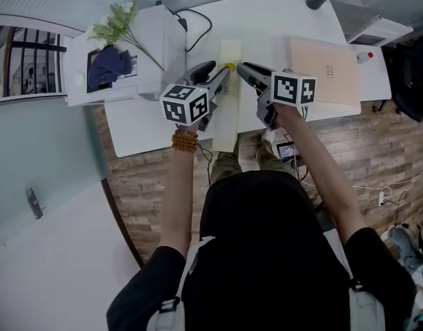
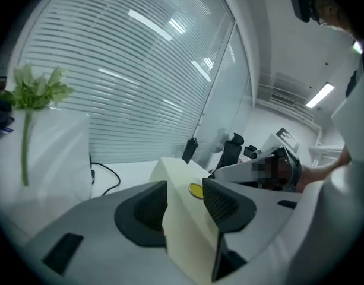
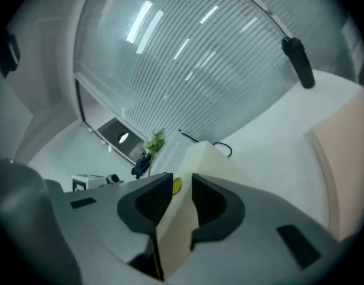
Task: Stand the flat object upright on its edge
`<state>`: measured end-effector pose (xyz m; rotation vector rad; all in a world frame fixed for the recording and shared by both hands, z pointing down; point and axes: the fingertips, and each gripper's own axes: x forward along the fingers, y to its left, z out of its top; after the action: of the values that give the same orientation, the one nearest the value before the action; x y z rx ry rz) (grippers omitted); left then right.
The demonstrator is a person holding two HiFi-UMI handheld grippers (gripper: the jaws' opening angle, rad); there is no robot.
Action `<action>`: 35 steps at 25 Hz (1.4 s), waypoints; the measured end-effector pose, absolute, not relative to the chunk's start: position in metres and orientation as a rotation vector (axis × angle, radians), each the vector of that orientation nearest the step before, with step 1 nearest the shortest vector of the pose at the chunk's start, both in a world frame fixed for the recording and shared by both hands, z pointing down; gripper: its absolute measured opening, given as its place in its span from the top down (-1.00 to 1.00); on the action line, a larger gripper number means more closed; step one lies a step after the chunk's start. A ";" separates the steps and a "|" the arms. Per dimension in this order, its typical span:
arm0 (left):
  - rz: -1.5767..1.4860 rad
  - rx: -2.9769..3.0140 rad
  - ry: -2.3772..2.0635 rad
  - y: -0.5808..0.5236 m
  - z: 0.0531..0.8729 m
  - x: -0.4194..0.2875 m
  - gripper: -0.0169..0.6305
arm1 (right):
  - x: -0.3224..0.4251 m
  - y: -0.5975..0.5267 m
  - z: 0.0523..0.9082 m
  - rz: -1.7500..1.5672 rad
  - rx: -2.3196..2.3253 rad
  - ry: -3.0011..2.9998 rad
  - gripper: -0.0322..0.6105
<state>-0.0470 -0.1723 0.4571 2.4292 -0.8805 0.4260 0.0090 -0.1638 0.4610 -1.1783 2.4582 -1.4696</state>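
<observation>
The flat board is pale cream, with a round yellow spot near its upper end. The left gripper and right gripper are light grey with black ribbed pads. The left marker cube and the right marker cube bear black-and-white squares. The table is white, and the floor is brown wood planking. At upper right lies a peach-pink panel. At upper left are green leaves and a dark blue cloth. The bracelet is of amber beads. In the left gripper view the blinds are finely striped in grey and white.
</observation>
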 end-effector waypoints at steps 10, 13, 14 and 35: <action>0.256 2.472 -1.189 -0.043 0.444 -0.144 0.15 | -0.020 -0.097 0.454 1.948 0.928 3.476 -0.08; 0.196 2.352 -1.256 -0.022 0.469 -0.157 0.15 | -0.039 -0.076 0.475 2.166 1.432 3.188 -0.11; 0.188 2.334 -1.276 -0.019 0.473 -0.161 0.15 | -0.047 -0.070 0.485 2.216 1.539 3.100 -0.11; -0.162 2.062 -1.749 -0.064 0.440 -0.271 0.29 | -0.013 -0.084 0.417 1.011 -0.408 3.634 0.00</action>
<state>-0.2706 -0.0643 0.4399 2.0625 -1.7489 -0.1624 -0.0133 -0.0835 0.4168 -0.4083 3.6342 1.0113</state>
